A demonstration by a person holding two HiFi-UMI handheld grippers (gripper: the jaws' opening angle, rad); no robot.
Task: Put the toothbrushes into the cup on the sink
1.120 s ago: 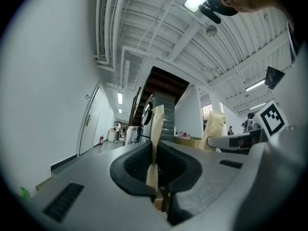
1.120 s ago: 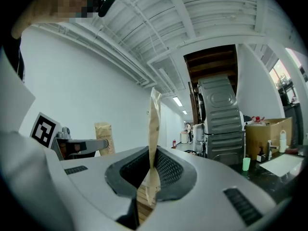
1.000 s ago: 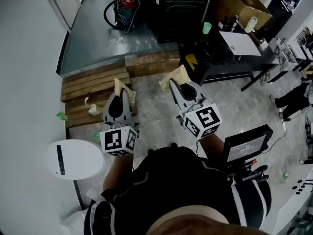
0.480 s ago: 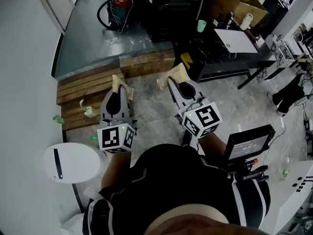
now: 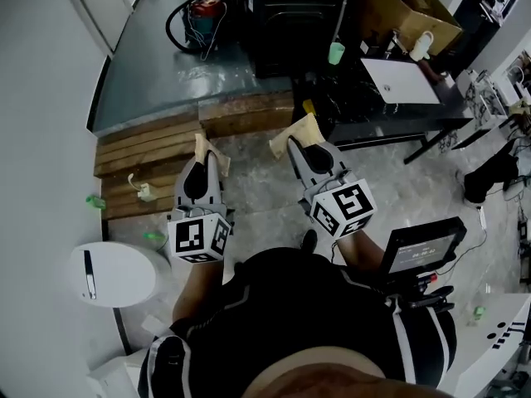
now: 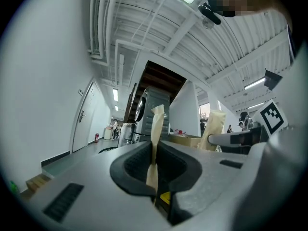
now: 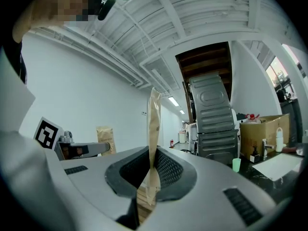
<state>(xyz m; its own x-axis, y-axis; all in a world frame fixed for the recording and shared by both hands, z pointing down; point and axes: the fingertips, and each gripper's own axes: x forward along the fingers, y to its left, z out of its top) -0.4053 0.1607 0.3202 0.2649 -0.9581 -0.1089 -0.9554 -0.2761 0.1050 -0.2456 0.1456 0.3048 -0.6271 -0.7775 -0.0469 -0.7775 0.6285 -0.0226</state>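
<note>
In the head view my left gripper [image 5: 202,162] is shut on a flat tan paper packet [image 5: 202,147] that sticks out past its tips. My right gripper [image 5: 297,146] is shut on a second tan packet [image 5: 295,133]. Both are held at waist height over the stone floor, pointing forward. The left gripper view shows its packet [image 6: 156,129] pinched upright between the closed jaws of the left gripper [image 6: 155,163]. In the right gripper view, that hand's packet [image 7: 154,124] stands pinched in the right gripper [image 7: 148,179]. No sink is in view, and what the packets contain is hidden.
A wooden step [image 5: 158,152] and a raised grey floor [image 5: 178,73] lie ahead. A black table [image 5: 390,106] with a white sheet and a green cup [image 5: 335,53] stands at the right. A vacuum cleaner [image 5: 203,13] sits at the back, and a white round lid [image 5: 112,274] is at the lower left.
The view has drifted: the step, table and white lid have shifted slightly in the picture. Both grippers keep their packets and their places in front of the body.
</note>
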